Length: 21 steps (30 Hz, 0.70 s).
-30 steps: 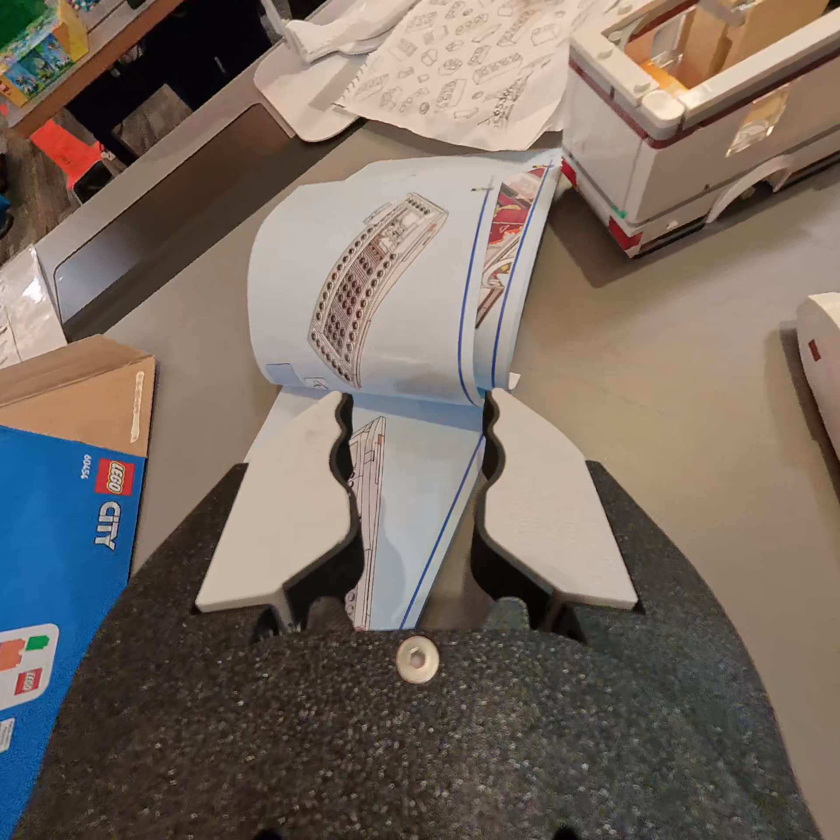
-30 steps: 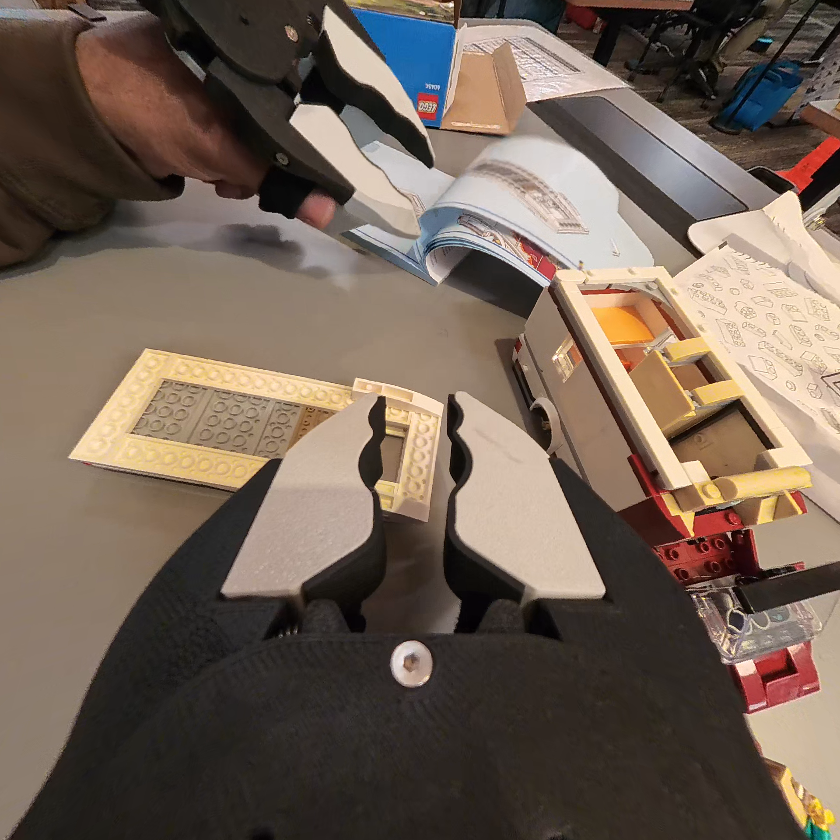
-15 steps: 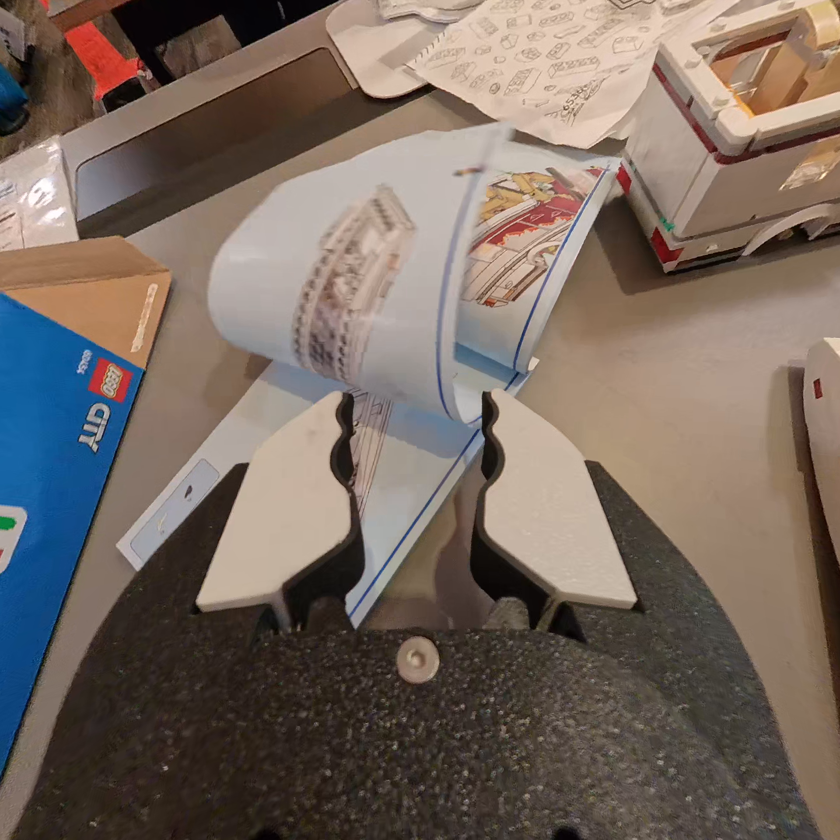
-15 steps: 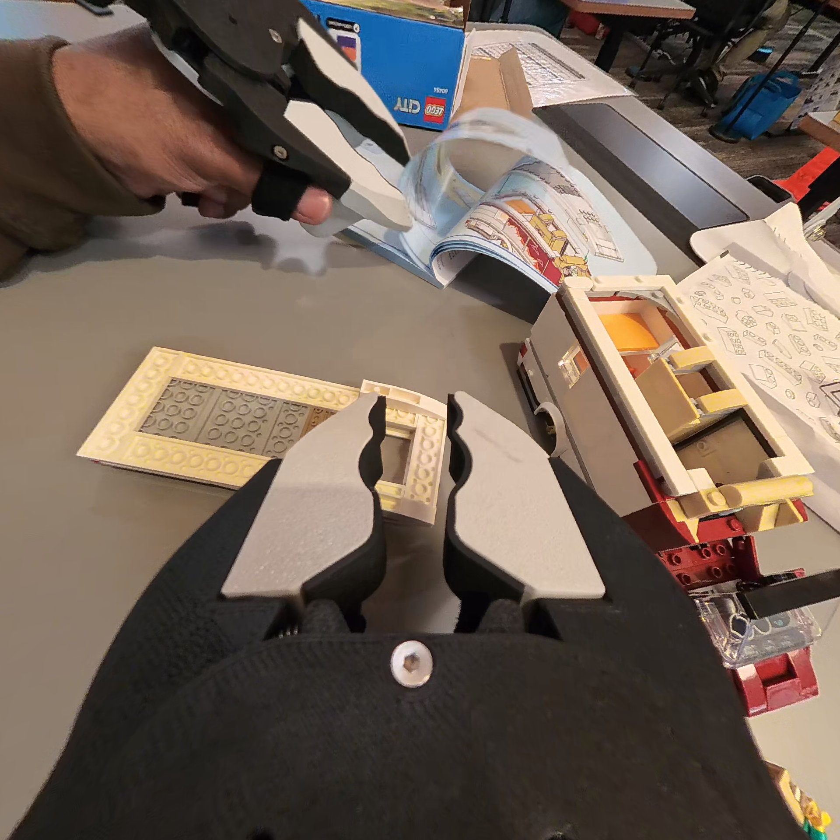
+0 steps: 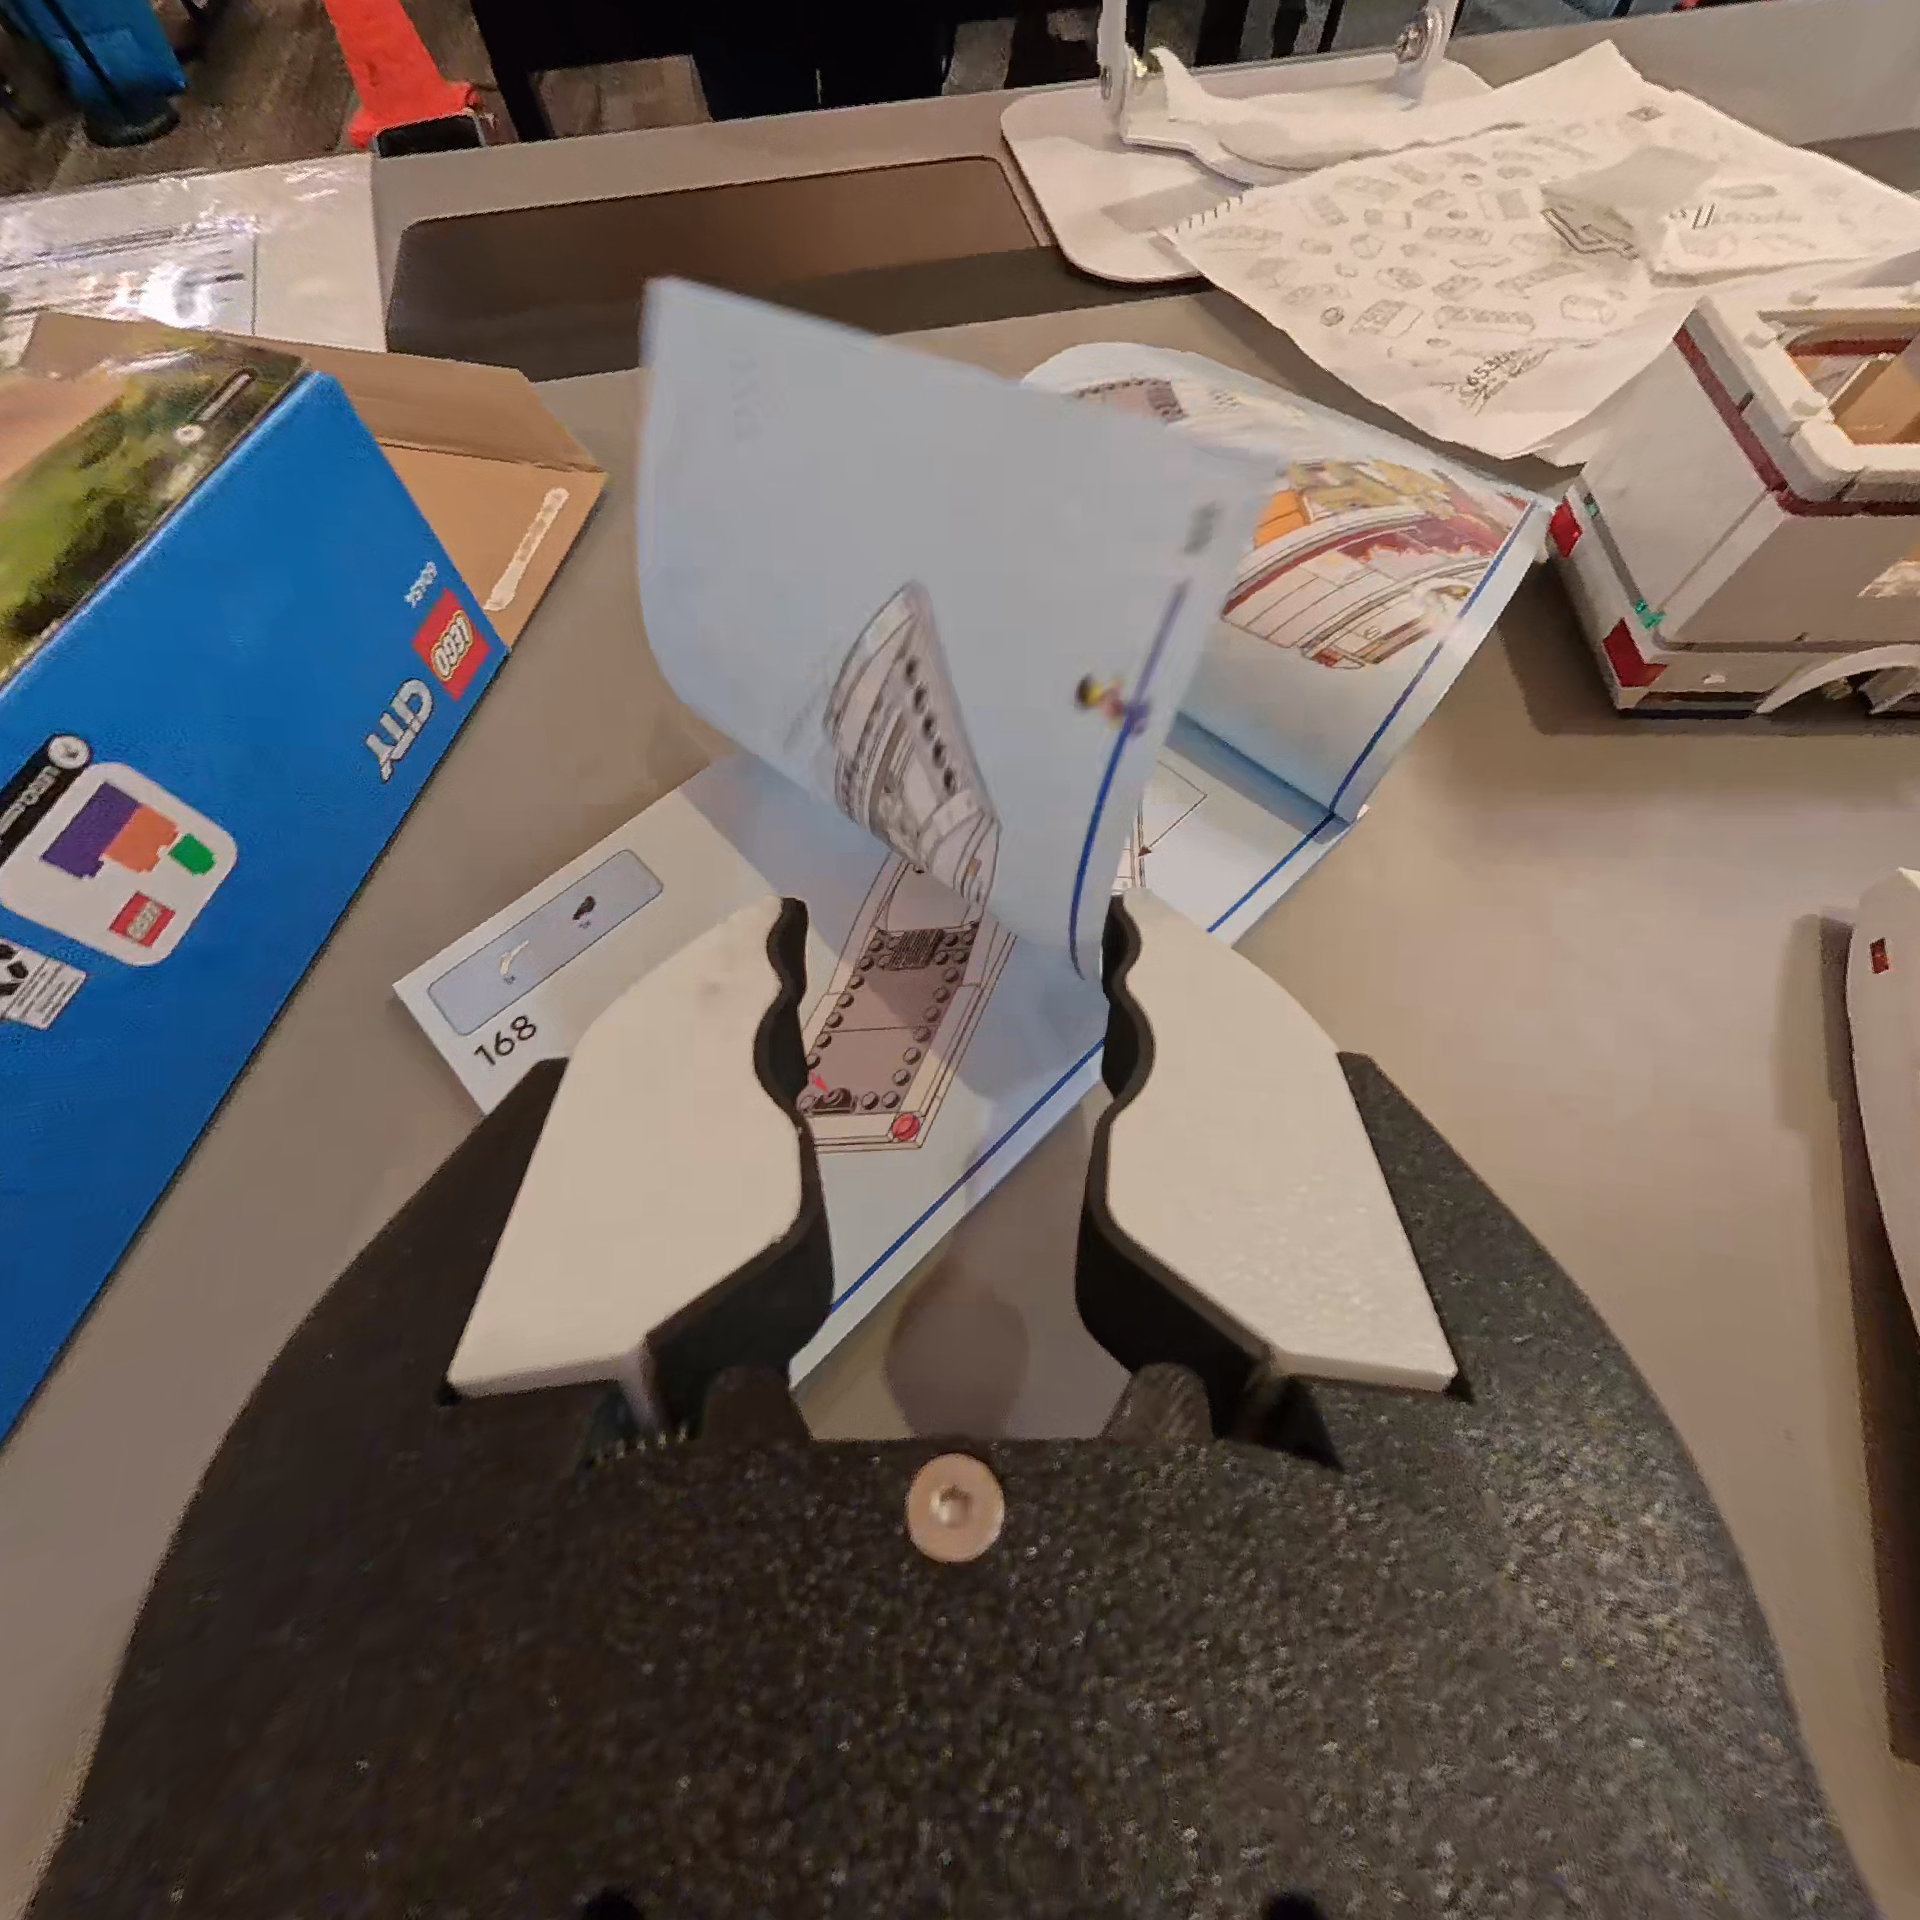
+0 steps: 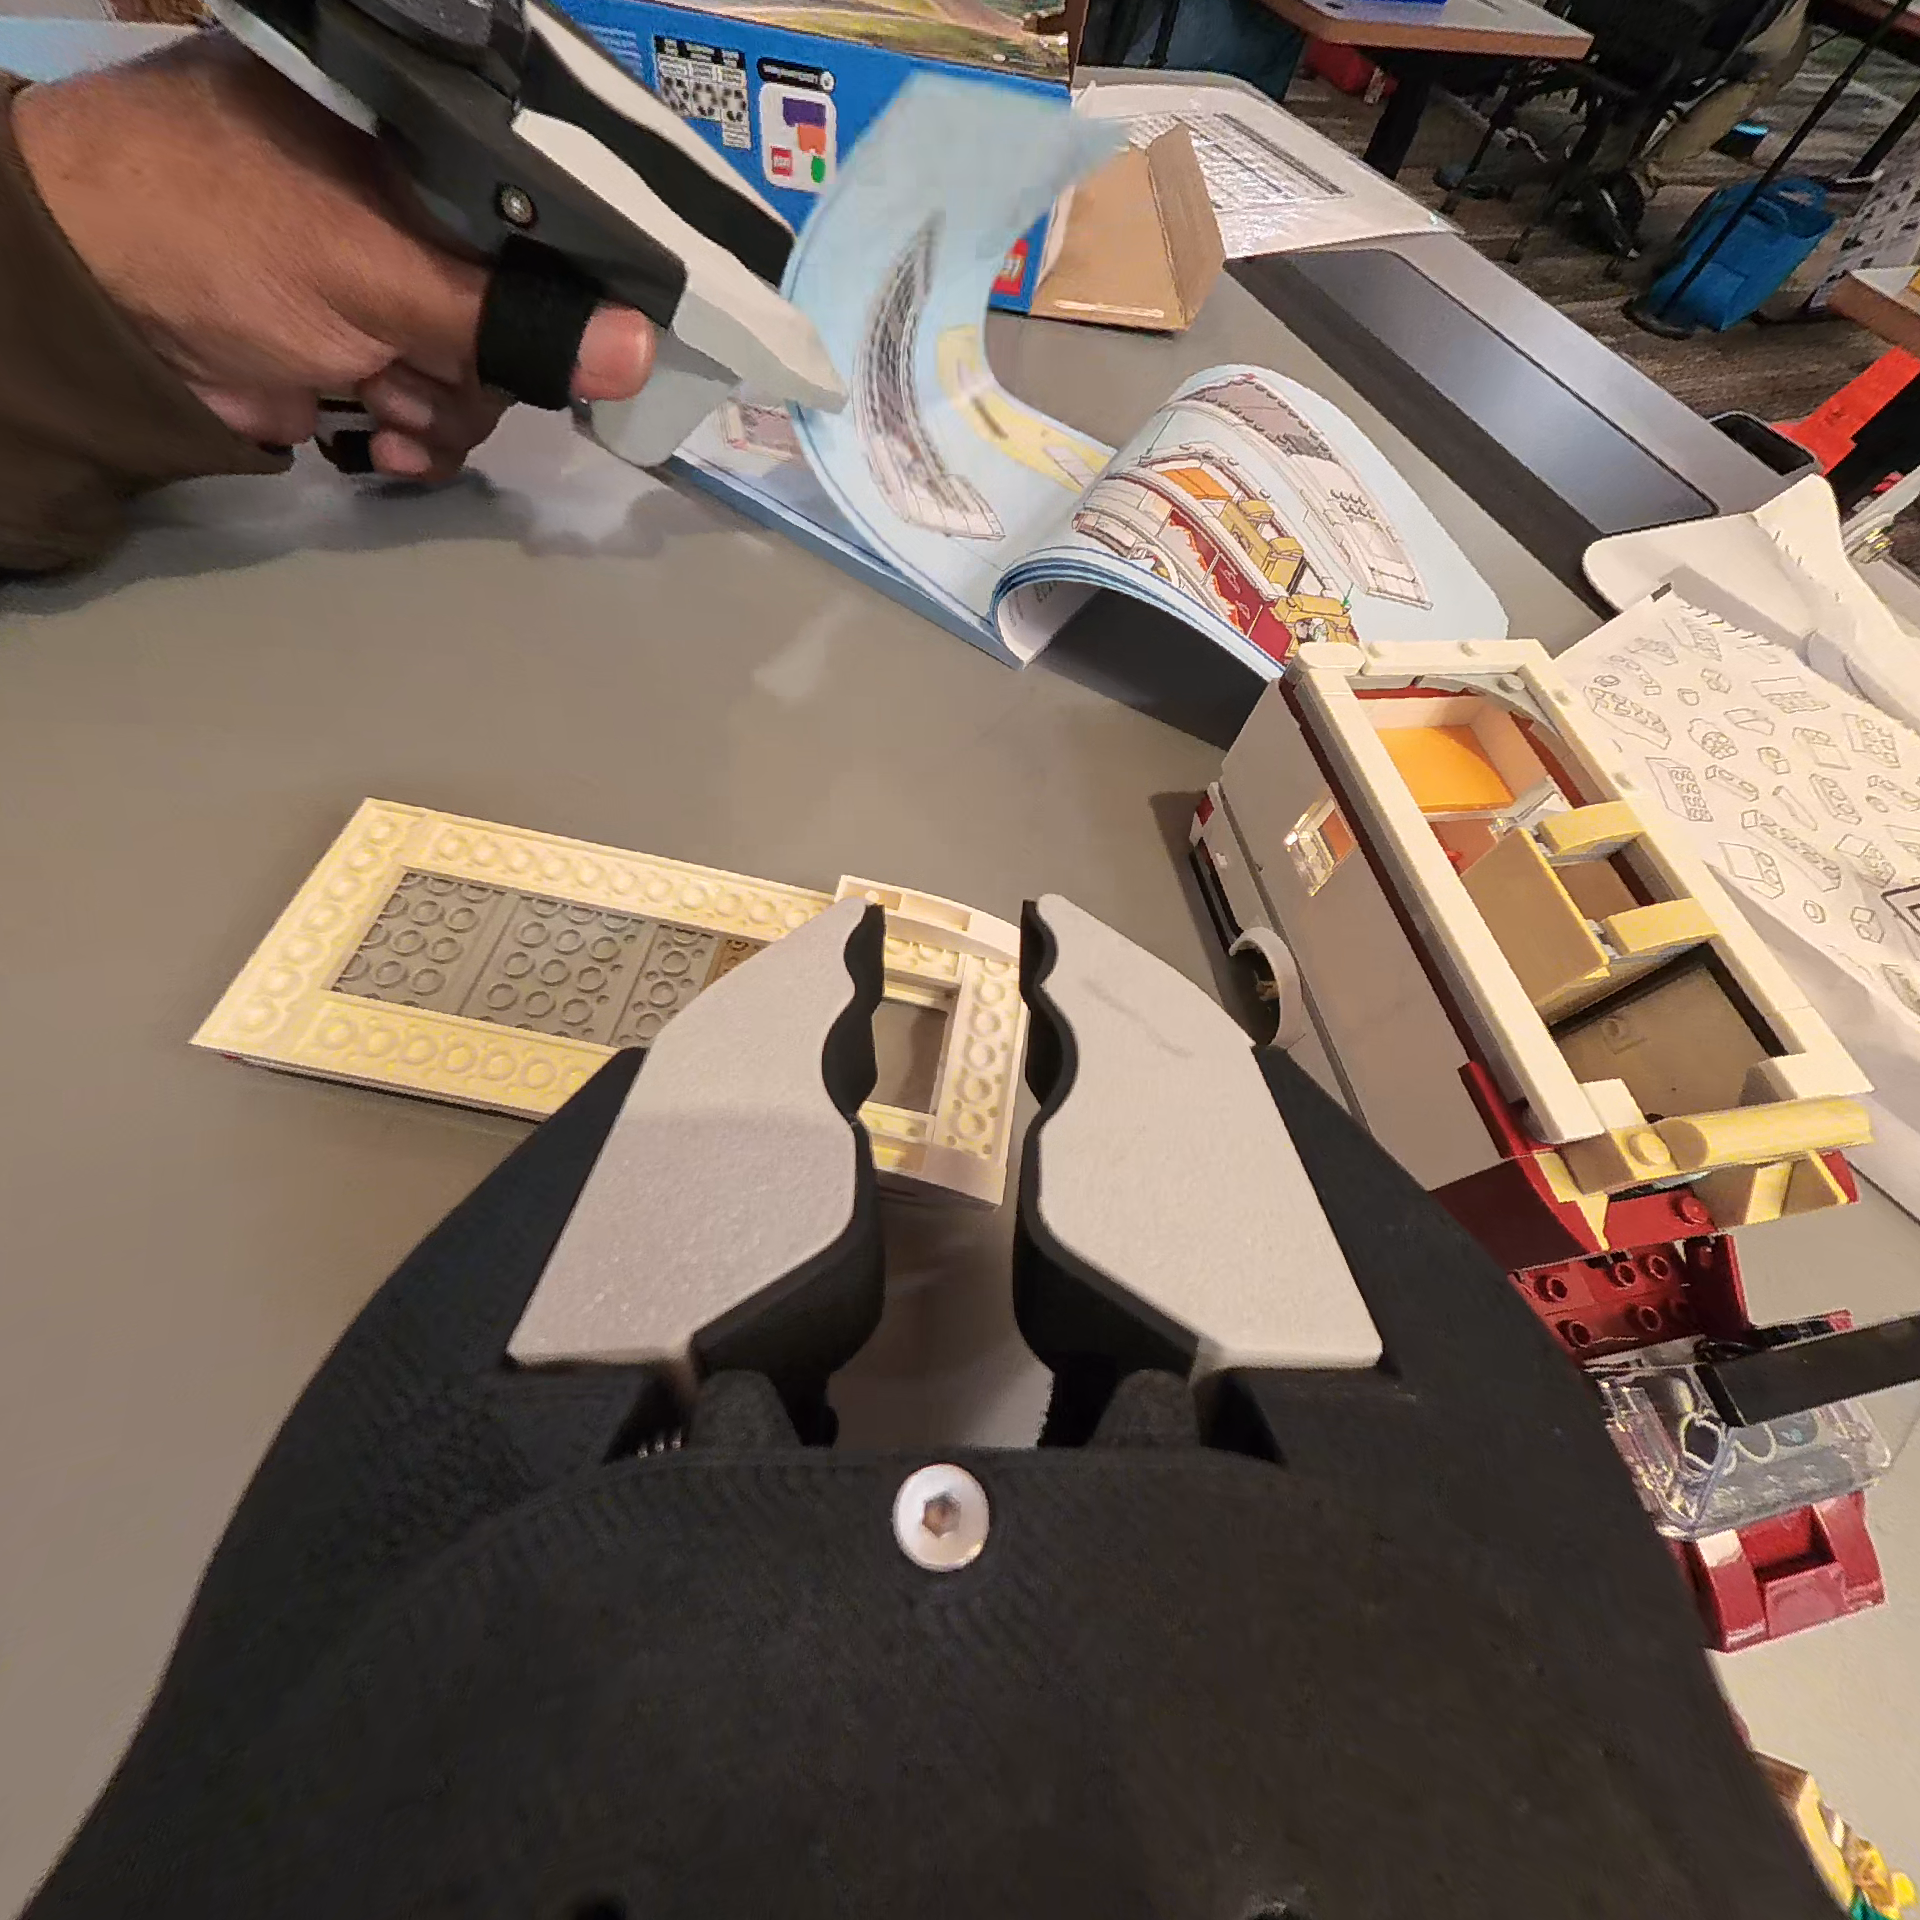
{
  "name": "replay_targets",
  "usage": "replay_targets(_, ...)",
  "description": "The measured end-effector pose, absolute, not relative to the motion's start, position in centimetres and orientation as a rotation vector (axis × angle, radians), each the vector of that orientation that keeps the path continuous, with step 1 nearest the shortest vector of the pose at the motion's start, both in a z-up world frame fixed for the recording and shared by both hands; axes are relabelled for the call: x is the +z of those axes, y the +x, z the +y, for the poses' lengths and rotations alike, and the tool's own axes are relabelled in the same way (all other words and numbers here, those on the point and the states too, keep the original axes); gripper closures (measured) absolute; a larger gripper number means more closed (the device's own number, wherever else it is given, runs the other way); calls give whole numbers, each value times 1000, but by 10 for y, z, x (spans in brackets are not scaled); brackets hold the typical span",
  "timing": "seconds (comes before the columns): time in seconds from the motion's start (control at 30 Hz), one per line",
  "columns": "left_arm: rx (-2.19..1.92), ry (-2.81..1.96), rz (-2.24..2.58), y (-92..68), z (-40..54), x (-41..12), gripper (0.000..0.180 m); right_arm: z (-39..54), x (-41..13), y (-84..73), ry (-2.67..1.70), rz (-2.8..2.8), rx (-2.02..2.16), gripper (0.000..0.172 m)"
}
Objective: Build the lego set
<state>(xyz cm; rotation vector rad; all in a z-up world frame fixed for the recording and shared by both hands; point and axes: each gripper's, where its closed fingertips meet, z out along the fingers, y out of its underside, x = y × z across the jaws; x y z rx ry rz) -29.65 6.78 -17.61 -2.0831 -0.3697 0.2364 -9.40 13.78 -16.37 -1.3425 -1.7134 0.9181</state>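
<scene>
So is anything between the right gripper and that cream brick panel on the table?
Nothing visible. The right gripper hangs open and empty above the cream panel, with only air between; the model van stands off to its right.

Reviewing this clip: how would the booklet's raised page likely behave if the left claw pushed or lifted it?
Probably floppy: the page curls over on itself above the open booklet and shows motion blur. Likely light and thin, so easy to crease or tear. It may slip, since the left claw stands open around its lower edge with no pinch visible.
</scene>
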Motion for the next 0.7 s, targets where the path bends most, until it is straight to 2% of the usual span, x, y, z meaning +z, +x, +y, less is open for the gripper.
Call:
replay_targets(0.43, 235, -1982, -362, -290, 15, -154, 123, 137, -165, -94, -1350, -1720, 942, 146)
replay_targets(0.7, 60, -2042, 117, -218, 69, -127, 129, 139, -172, -86, -1394, -1847, 894, 140)
